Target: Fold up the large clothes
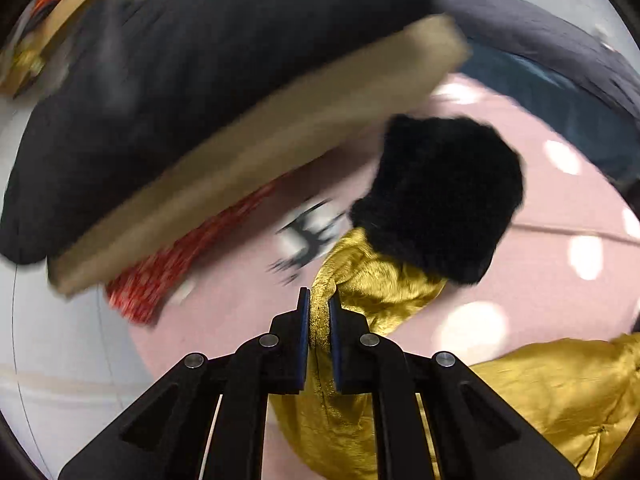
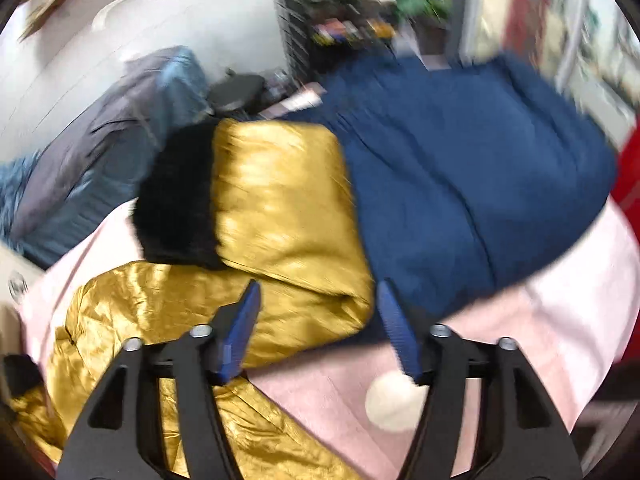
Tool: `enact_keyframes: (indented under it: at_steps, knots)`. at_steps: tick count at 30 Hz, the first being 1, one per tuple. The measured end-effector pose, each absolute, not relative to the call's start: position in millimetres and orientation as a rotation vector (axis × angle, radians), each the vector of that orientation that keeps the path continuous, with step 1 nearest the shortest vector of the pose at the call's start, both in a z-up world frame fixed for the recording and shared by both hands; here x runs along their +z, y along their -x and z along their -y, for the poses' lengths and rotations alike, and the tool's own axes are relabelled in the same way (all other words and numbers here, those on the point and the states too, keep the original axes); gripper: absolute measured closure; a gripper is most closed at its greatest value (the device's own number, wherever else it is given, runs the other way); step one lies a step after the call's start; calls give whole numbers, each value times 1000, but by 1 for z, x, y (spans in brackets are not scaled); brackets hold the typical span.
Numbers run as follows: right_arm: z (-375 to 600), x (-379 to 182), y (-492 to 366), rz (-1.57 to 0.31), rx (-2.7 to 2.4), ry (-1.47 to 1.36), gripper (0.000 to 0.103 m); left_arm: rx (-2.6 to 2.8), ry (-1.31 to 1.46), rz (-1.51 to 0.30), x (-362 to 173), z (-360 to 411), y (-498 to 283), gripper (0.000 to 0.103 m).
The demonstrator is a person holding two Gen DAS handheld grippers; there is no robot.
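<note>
Left tool (image 1: 319, 300) clamped on gold jacket (image 1: 376, 280) edge, lower centre, to carry fold. Right tool (image 2: 318, 292) jaws apart, nothing between; gold sleeve with black fur cuff (image 2: 176, 196) laid across jacket on pink bed sheet (image 2: 560, 312).

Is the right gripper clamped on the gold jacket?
No: the right gripper has its jaws spread apart above the gold jacket, and neither pad presses on the fabric.
</note>
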State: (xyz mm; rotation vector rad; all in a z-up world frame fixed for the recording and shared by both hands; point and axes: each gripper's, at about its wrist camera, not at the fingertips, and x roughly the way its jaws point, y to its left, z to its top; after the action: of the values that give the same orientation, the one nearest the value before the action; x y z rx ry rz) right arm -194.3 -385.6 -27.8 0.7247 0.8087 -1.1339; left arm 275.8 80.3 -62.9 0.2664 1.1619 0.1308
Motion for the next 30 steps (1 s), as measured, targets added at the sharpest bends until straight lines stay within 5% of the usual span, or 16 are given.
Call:
enact_keyframes:
  at_steps: [4, 5, 7, 11, 14, 20, 28, 30]
  knots:
    - [382, -22, 138, -857, -996, -554, 35, 201, -166, -1212, -72, -124, -263, 86]
    - [378, -22, 119, -875, -941, -510, 35, 211, -161, -1211, -72, -128, -260, 77]
    - [365, -23, 97, -905, -841, -448, 34, 253, -176, -1180, -68, -132, -250, 33]
    - [355, -39, 52, -985, -639, -381, 33, 152, -165, -1070, -41, -113, -228, 21]
    - [351, -51, 13, -1034, -503, -390, 21, -60, -242, -1016, -27, -65, -215, 8]
    - [368, -94, -65, -1173, -276, -435, 21, -557, -389, -1089, -48, 47, -210, 7]
    - [394, -171, -140, -1362, -221, -365, 21, -812, -617, -1342, -144, 136, -209, 7]
    - [396, -188, -145, -1398, -224, -358, 21, -793, -647, -1347, -159, 142, -207, 17]
